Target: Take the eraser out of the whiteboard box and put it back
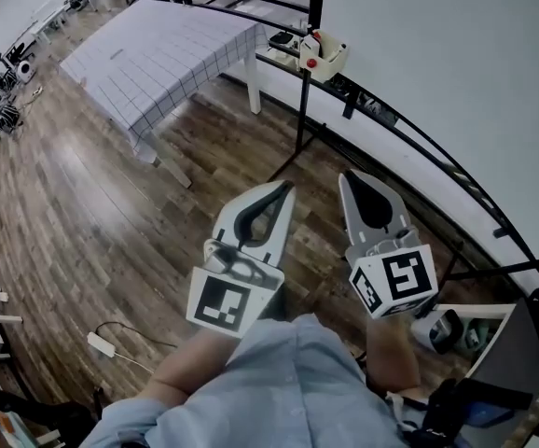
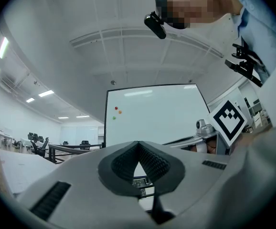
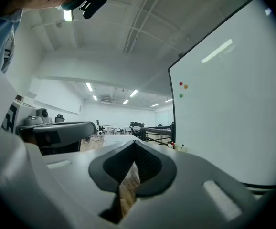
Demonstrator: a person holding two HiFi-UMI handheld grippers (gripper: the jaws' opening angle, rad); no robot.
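Pointing forward over the bare wood floor (image 1: 111, 231), the left gripper (image 1: 279, 192) and the right gripper (image 1: 353, 181) are held side by side and a little apart. Each has its jaws brought together at the tips, with nothing between them. The whiteboard (image 1: 456, 54) fills the right side, and the black rail (image 1: 419, 143) along its lower edge passes to the right of the right gripper. The whiteboard box (image 1: 325, 56) sits at the rail's far end, well ahead of both grippers. What lies in it is too small to make out, so the eraser cannot be placed. A table (image 1: 158, 59) with a checked cloth stands to the left of the box, with open floor between its near corner and the grippers.
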